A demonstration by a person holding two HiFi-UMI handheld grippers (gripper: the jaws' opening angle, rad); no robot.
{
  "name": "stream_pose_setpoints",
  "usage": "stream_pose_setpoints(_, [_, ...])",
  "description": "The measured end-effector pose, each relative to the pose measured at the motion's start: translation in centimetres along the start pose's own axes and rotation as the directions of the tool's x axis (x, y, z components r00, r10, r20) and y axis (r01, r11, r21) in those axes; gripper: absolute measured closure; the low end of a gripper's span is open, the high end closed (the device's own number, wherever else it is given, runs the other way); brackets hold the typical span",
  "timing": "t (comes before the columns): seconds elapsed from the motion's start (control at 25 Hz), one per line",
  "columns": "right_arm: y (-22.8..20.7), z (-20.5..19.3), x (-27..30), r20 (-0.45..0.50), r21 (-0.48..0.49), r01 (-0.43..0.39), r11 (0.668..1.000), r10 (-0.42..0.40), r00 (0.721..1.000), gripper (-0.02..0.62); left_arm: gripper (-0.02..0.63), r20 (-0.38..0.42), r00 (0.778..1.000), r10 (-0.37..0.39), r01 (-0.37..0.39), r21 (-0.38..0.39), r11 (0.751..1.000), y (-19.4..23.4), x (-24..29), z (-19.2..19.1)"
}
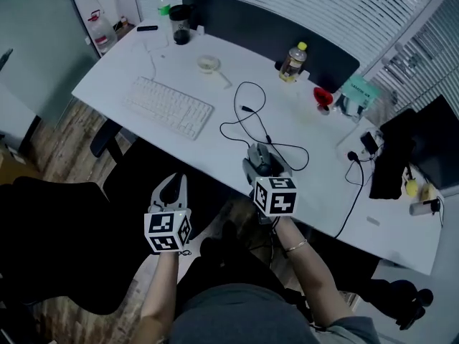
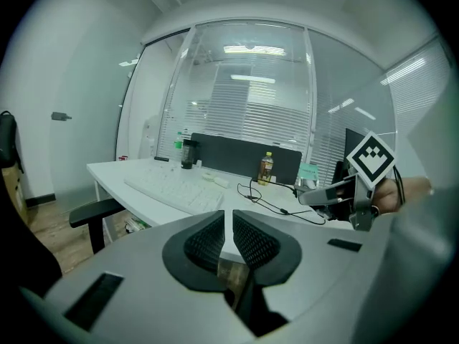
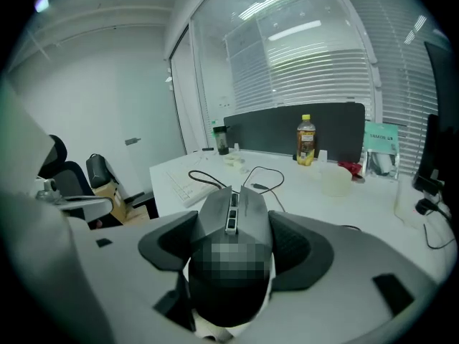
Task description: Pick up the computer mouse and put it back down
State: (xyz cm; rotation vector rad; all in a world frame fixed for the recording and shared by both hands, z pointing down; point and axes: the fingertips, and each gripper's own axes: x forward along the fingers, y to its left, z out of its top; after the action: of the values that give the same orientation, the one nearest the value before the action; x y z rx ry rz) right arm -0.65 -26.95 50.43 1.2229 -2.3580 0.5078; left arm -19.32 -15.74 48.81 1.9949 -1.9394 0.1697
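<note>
Gripping the dark grey, angular computer mouse (image 1: pixel 261 158) by its two sides, the right claw (image 3: pixel 233 228) is clamped on the shell. It carries the mouse over the near edge of the white desk (image 1: pixel 136 67), apparently just clear of the surface.

The place is the main hazard. If the claw lets go this close to the rim, the mouse may land half off the desk and tip to the floor. The pads sit on smooth, sloping plastic, so a tilt of the wrist could let the body slide forward out of the grip.

The thin black cable (image 1: pixel 244 117) lies in loose loops on the desk behind the mouse. Lifting higher or pulling back could draw it taut, tug the mouse askew, or sweep a loop toward the white keyboard (image 1: pixel 170 107).

The left claw (image 2: pixel 227 224) has its jaws together on nothing. It hangs off the desk to the left and is too far away to steady anything.
</note>
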Motion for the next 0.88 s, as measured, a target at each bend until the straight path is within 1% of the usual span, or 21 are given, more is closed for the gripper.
stream_pose_setpoints(0.36, [-2.8, 0.6, -5.7, 0.076, 0.082, 0.082, 0.993, -0.088, 0.993, 0.290, 0.568, -0.010, 0.992, -0.123, 0.124, 0.054, 0.991, -3.9, 1.0, 0.4])
stream_pose_setpoints(0.6, [-4.5, 1.4, -9.3, 0.127, 0.130, 0.136, 0.982, -0.153, 0.980, 0.290, 0.568, -0.021, 0.981, -0.194, 0.195, 0.089, 0.977, -6.0, 1.4, 0.7])
stream_pose_setpoints(0.88, [-5.7, 1.5, -12.5, 0.153, 0.162, 0.180, 0.970, -0.205, 0.967, 0.290, 0.568, -0.030, 0.966, -0.256, 0.257, 0.124, 0.958, -8.2, 1.7, 1.1])
